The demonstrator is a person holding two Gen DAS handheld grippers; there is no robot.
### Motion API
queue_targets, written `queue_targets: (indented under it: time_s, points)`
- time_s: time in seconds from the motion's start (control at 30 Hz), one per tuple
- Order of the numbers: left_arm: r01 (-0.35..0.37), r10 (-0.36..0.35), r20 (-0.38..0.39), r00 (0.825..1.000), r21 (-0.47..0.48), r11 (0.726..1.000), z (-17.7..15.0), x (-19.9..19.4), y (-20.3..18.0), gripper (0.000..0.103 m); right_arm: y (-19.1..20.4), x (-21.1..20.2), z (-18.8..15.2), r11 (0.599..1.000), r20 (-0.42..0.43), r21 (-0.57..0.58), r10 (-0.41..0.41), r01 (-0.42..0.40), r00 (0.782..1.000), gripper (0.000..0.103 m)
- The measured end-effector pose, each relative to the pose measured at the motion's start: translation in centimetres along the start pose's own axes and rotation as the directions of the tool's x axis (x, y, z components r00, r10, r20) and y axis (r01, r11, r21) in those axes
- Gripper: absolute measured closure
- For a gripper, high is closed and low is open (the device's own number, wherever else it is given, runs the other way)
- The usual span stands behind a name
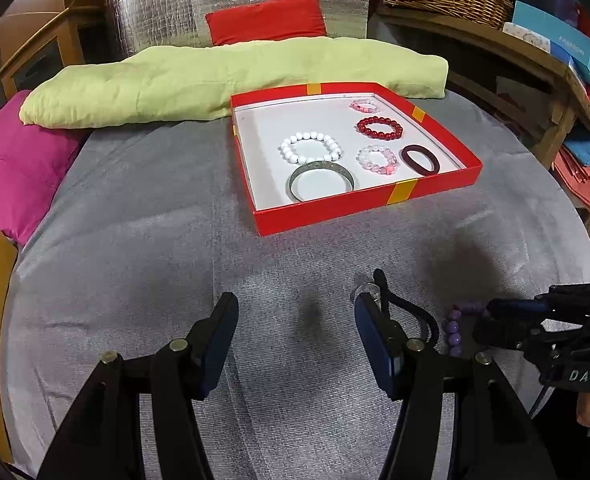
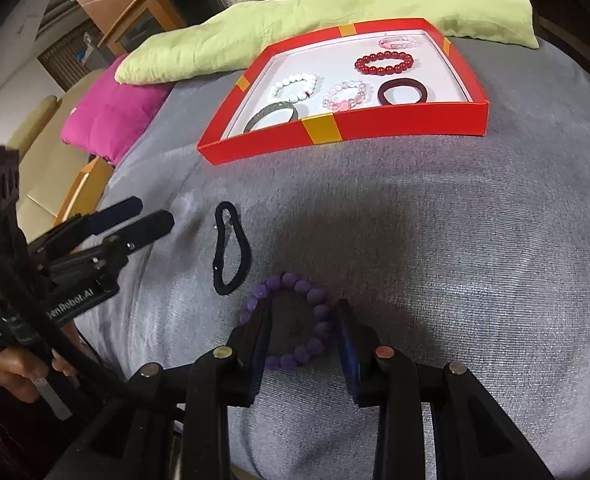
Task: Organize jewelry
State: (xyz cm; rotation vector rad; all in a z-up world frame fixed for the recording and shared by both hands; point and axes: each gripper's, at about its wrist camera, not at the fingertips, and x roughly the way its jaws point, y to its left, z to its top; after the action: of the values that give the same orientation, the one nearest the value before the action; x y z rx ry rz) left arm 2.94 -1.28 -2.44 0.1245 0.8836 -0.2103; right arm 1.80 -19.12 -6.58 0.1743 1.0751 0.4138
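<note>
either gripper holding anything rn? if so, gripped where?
Nothing held. The right gripper is open, its fingers either side of the purple bead bracelet lying on the grey cloth, not closed. The left gripper is open and empty.

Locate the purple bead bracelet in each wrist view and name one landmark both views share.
Left wrist: purple bead bracelet at lower right, mostly hidden by the right gripper.
Right wrist: bottom centre, on the grey cloth, straddled by the open right gripper.
Shared landmark: the red box beyond it.
</note>
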Motion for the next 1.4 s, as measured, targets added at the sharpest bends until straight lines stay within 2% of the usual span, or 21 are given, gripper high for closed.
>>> queue_targets:
  time_s: [0.07,0.13,0.2,0.37,0.6,0.83,0.97,1.13,1.4]
  points:
    - [0.000,0.000,0.000,1.000,0.002,1.000,0.0,0.0,-0.1,0.042,0.3,0.2,-0.2,0.999,0.011,-0.032,-0.020,0.020,1.000,0.069]
    - [-0.001,0.001,-0.003,1.000,0.003,1.000,0.0,0.1,-0.1,0.042,1.0,0.4,-0.4,0.993,0.029,-0.086,-0.074,0.077,0.997,0.086]
    - [0.001,-0.001,-0.006,1.000,0.002,1.000,0.0,0.2,-0.2,0.042,1.5,0.6,-0.6,0.980,0.044,-0.141,-0.134,0.139,0.990,0.092]
    - [0.003,-0.003,-0.010,1.000,0.001,1.000,0.0,0.3,-0.3,0.042,1.1,0.0,-0.4,0.975,0.089,-0.129,-0.168,0.178,0.982,0.092]
    - [0.049,-0.049,-0.012,0.999,-0.003,0.999,0.1,0.5,-1.0,0.042,-2.7,-1.2,0.8,0.976,0.120,0.057,-0.214,0.208,0.969,0.092]
    - [0.122,-0.121,-0.033,0.992,0.018,0.992,0.2,1.3,-2.9,0.042,-5.0,-1.4,1.1,0.969,0.114,0.194,-0.176,0.152,0.978,0.092]
    - [0.149,-0.149,-0.067,0.986,-0.009,0.989,0.1,2.3,-3.4,0.042,-5.3,-1.3,1.2,0.968,0.112,0.207,-0.166,0.141,0.980,0.090]
    - [0.137,-0.139,-0.100,0.985,-0.034,0.990,-0.2,3.5,-3.7,0.042,-5.2,-1.2,0.9,0.969,0.114,0.202,-0.167,0.142,0.979,0.090]
    - [0.109,-0.110,-0.058,0.992,-0.021,0.994,-0.5,3.9,-4.0,0.041,-5.8,-1.4,0.9,0.966,0.114,0.232,-0.140,0.111,0.984,0.090]
